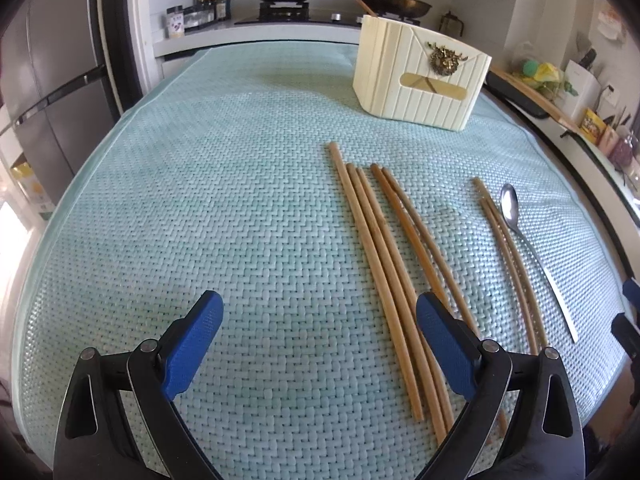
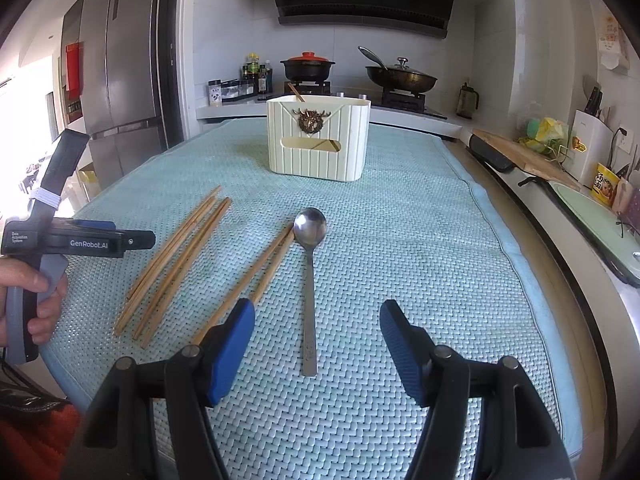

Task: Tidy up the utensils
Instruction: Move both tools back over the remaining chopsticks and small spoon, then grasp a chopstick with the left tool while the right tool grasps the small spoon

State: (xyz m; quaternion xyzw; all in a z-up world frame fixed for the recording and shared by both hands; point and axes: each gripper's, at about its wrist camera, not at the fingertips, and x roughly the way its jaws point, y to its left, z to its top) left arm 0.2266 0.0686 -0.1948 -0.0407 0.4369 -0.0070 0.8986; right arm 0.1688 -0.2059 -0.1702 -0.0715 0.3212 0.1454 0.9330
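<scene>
The task looks only begun: one chopstick [image 2: 295,93] stands in the cream holder [image 2: 318,140], while the other chopsticks [image 1: 384,264] and the spoon [image 2: 309,264] lie on the green mat [image 1: 200,200], and the left gripper [image 1: 320,344] and right gripper [image 2: 317,354] are both spread and empty.

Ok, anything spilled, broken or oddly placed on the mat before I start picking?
Nothing spilled or broken. The chopsticks lie loose in uneven bunches, one pair touching the spoon. One chopstick already leans inside the cream utensil holder.
</scene>
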